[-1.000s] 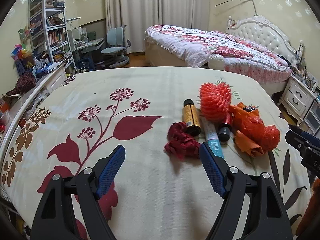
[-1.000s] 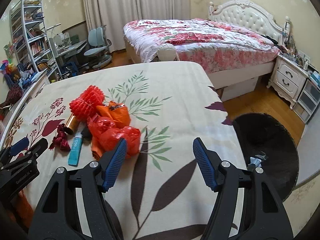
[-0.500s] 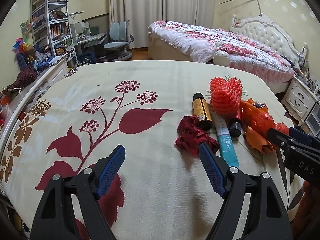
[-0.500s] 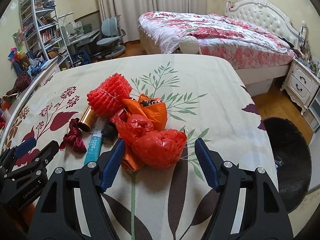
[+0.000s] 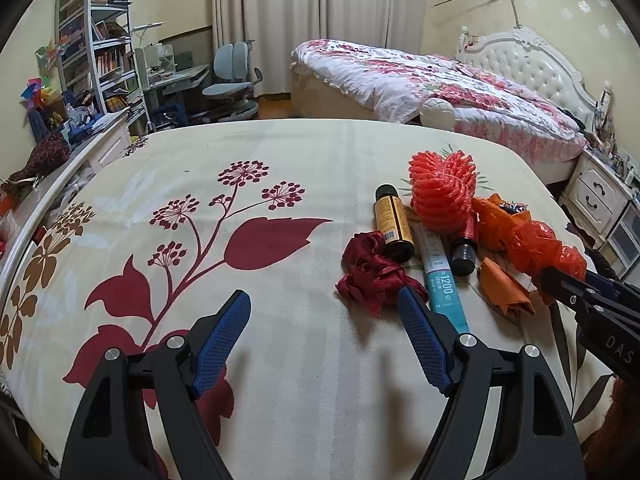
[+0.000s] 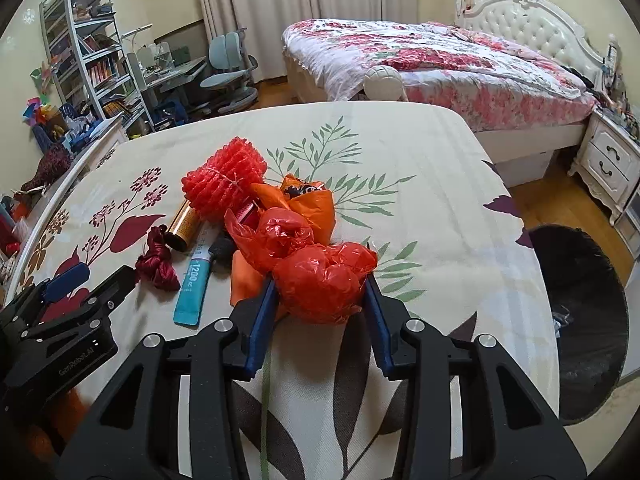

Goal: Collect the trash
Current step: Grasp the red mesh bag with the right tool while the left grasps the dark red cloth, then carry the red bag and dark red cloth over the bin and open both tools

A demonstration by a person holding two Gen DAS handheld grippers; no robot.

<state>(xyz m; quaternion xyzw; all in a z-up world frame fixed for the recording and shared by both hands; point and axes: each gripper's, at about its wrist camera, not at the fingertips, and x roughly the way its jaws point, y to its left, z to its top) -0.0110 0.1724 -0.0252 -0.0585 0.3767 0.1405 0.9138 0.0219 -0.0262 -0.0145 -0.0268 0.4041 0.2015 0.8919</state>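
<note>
- We are at the picking-up step – our right gripper is closing on the crumpled red plastic bag, and the bag sits right between its two blue pads.
- In the right wrist view the pads touch both sides of the bag, so we judge the grip is almost made.
- The bag lies at the near end of a small pile of trash on the surface, which wears a cloth with leaves and flowers on it.
- Behind the bag are an orange bag, a red foam net, a gold bottle, a blue tube, a small dark bottle and a dark red ribbon bunch.
- Our left gripper hangs wide and holds nothing – it waits above the cloth, with the ribbon bunch just past its right pad.
- Both grippers tip down toward the surface at a slant, not flat and not straight down.
- Next, we think, the right gripper needs to squeeze the bag firmly and lift it clear of the orange bag it leans on.
- Then it should carry the bag over to the black bin on the floor, just past the right edge of the surface.
- The bag is thin and puffy, so it may slip or drag its neighbours along – a slow lift looks wise.
</note>
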